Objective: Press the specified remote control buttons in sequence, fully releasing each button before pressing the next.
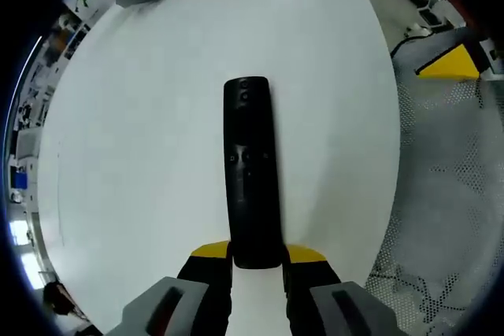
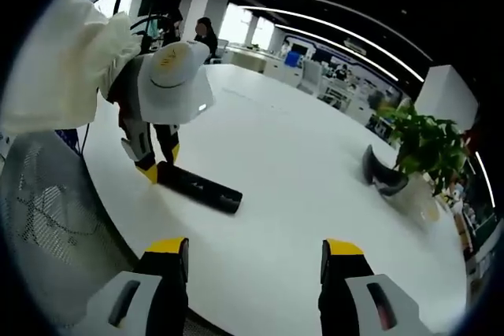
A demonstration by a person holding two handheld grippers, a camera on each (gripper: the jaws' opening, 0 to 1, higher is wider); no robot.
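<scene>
Black and slim, the remote control [image 1: 251, 171] lies flat on the white table [image 1: 142, 155], running from 6 o'clock toward 12 in the left gripper view, its button face up and its near end between the yellow-tipped jaws of the left gripper [image 1: 257, 261]. Those jaws stand at either side of that end and look closed on it, or very nearly so; actual contact is hard to confirm. In the right gripper view the same remote [image 2: 198, 186] sits at about 9 o'clock, with the left gripper [image 2: 150, 169] at its far end and a pale sleeve [image 2: 63, 68] above. The right gripper [image 2: 253, 261] hovers over the table edge, its jaws spread wide with nothing between them, well apart from the remote. Judging by its shape, the remote is a light, rigid plastic bar with a smooth shell that could skate on the glossy tabletop under a press, so pinning its narrow sides at the near end seems the sound hold, leaving the buttons free. A dark curved object [image 2: 384, 175] and a potted plant [image 2: 425, 147] stand toward 3 o'clock.
</scene>
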